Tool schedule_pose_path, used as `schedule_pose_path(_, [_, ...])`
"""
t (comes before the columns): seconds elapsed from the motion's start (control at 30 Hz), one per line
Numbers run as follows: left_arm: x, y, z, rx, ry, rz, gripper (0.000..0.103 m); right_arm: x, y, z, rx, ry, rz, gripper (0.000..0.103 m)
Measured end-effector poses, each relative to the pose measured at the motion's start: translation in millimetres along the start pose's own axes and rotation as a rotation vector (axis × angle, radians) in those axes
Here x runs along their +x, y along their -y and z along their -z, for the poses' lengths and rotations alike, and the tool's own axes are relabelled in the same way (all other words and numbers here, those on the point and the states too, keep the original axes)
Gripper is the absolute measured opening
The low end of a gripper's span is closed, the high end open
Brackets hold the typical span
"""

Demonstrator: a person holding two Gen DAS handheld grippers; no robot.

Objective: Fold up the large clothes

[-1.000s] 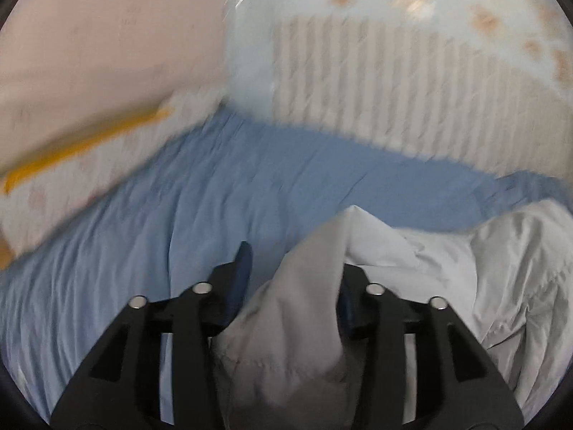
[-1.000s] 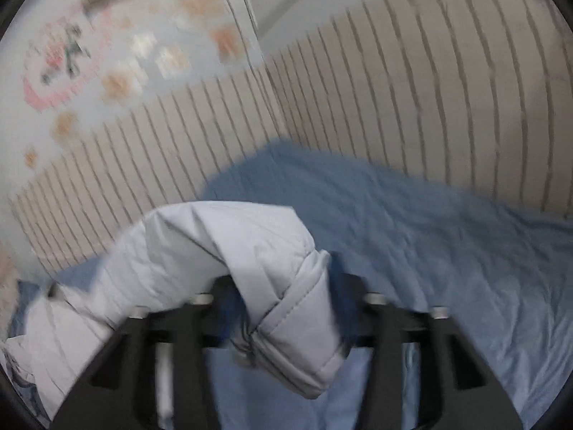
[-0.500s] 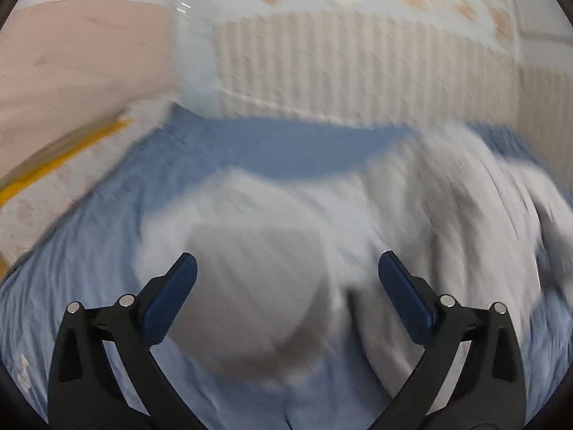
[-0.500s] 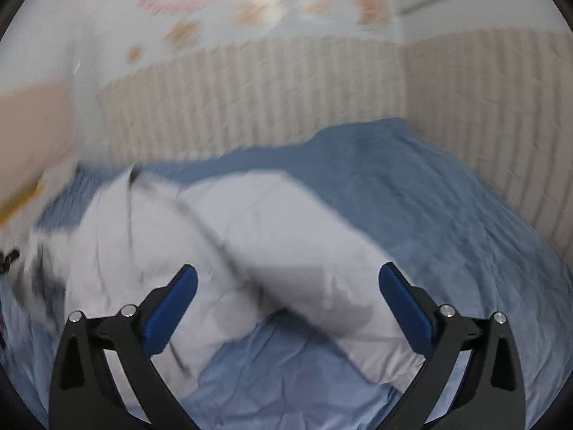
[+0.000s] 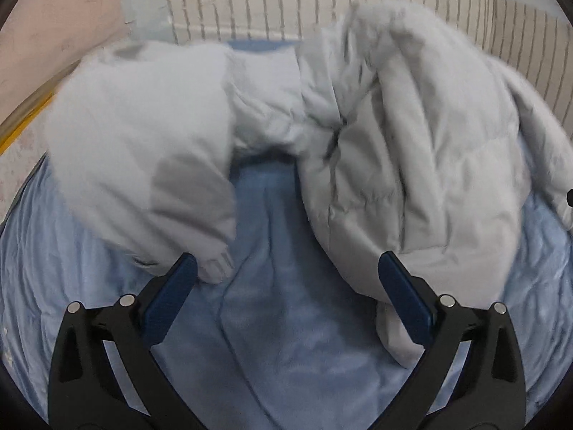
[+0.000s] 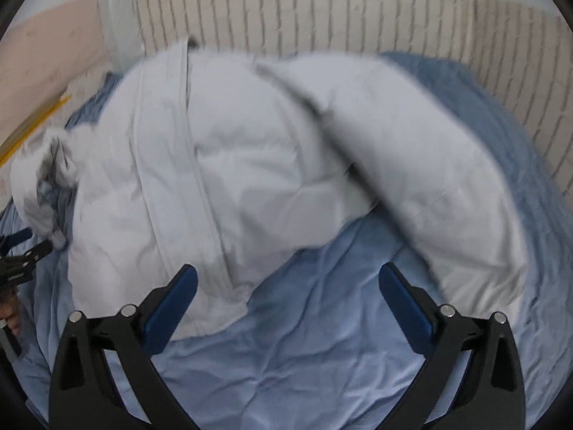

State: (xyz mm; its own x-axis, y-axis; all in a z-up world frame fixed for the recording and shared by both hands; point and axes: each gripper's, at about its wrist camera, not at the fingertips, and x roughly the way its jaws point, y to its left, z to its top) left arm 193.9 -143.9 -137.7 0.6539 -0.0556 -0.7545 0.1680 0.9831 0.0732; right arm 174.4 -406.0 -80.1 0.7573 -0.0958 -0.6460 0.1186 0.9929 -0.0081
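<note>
Jacket (image 5: 412, 165), a pale grey padded one, is lying rumpled on the blue bedsheet (image 5: 286, 322), filling the middle and upper part of both wrist views. In the left wrist view its body is bulking up from the centre toward 2 o'clock, and a sleeve (image 5: 143, 165) is draping from 10 o'clock down toward 7 o'clock, its cuff sitting just beside the left-hand finger pad. The left gripper (image 5: 286, 297) is standing with its jaws spread wide, only bare sheet lying between them, gripping nothing. In the right wrist view the jacket's front, with its long placket seam, is spreading from 9 o'clock to the centre, and a sleeve (image 6: 447, 186) is arching from 12 o'clock down toward 4 o'clock. The right gripper (image 6: 286, 301) is likewise gaping wide and holding nothing, the jacket hem lying just beyond its left-hand pad. A ribbed beige wall panel (image 6: 322, 10) is running behind the bed at 12 o'clock
</note>
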Motion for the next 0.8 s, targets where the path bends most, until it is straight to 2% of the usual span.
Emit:
schedule_pose_path(0.13, [23.6, 14.3, 2.7, 0.06, -0.018, -0.008, 0.098, 31.5, 3.8, 6.9, 0.064, -0.063, -0.017, 0.101])
schedule_pose_path(0.2, [26.9, 14.3, 3.4, 0.053, -0.029, 0.023, 0.091, 45.8, 2.3, 8.3, 0.06, -0.112, -0.034, 0.101])
schedule_pose_path(0.27, [28.7, 11.5, 0.1, 0.036, -0.046, 0.072, 0.072, 55.8, -3.6, 9.3, 0.039, -0.13, -0.037, 0.101])
schedule_pose_path(0.3, [33.7, 16.4, -4.1, 0.031, -0.051, 0.088, 0.066, 60.9, -8.0, 10.6, 0.021, -0.134, -0.041, 0.101])
schedule_pose_path(0.37, [37.5, 19.1, -8.4, 0.031, -0.058, 0.114, 0.049, 65.0, -13.3, 10.3, -0.005, -0.123, -0.036, 0.101])
schedule_pose_path(0.47, [43.5, 24.2, -13.9, 0.047, -0.071, 0.14, 0.036, 63.4, -13.9, 4.2, -0.006, -0.058, -0.024, 0.101])
schedule_pose_path(0.53, [43.3, 25.8, -13.9, 0.041, -0.083, 0.152, 0.033, 59.4, -6.8, -0.1, 0.025, -0.017, -0.019, 0.101])
schedule_pose_path(0.6, [40.8, 26.7, -15.4, 0.007, -0.095, 0.157, 0.037, 57.4, 5.9, -2.7, 0.077, 0.01, -0.02, 0.101])
schedule_pose_path(0.67, [38.1, 25.5, -15.3, -0.043, -0.108, 0.141, 0.062, 59.9, 15.4, -2.8, 0.109, 0.008, -0.021, 0.101])
schedule_pose_path(0.73, [30.9, 19.8, -13.0, -0.08, -0.11, 0.131, 0.072, 64.0, 24.0, -2.0, 0.134, 0.007, -0.024, 0.101])
schedule_pose_path(0.8, [23.5, 19.8, -12.0, -0.108, -0.121, 0.146, 0.073, 70.0, 26.4, -2.6, 0.141, 0.012, -0.029, 0.101])
